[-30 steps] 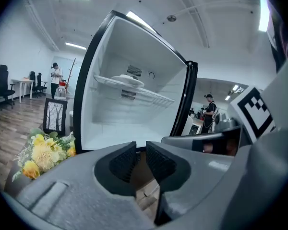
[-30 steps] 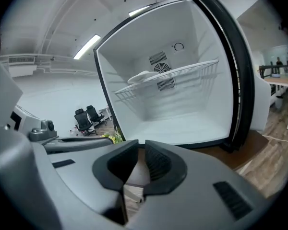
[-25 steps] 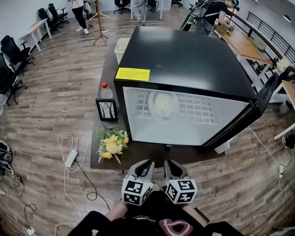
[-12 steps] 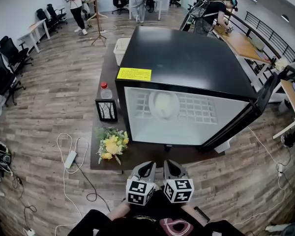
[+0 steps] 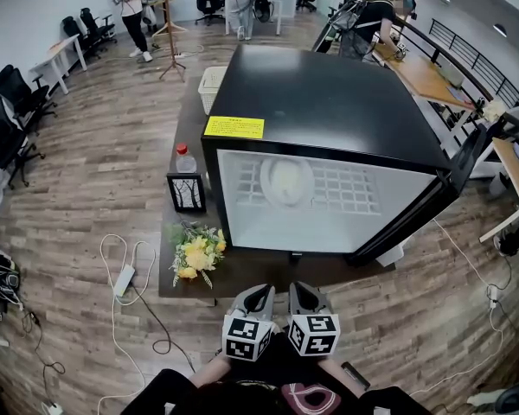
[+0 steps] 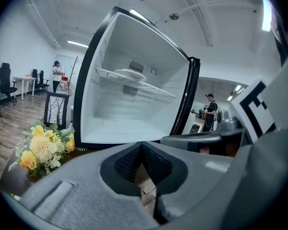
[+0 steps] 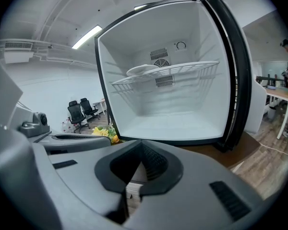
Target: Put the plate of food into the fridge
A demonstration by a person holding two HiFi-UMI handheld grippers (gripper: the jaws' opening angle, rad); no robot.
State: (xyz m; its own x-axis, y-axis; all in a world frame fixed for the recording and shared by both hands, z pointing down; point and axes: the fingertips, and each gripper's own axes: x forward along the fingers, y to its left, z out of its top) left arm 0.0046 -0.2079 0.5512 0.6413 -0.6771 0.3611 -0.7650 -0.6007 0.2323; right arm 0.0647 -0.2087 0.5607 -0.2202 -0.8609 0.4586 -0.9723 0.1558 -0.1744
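A small black fridge stands open on a low dark table, its door swung out to the right and a yellow label stuck on the near left of its top. The plate of food sits inside the fridge, on the left part of the white wire shelf, with the space below the shelf bare. In front of the opening, close to the person's body, the left gripper and the right gripper hang just beside each other, well apart from the plate. Each one's own view shows its ribbed pads pressed together, with nothing between them. To the left of the fridge, a bunch of yellow and white flowers lies on the near corner of the table. A black picture frame stands upright just beyond it, and a red-capped bottle stands farther back. A white power strip with its cable lies on the wood floor at left. Far across the office, several people stand among desks and black chairs.
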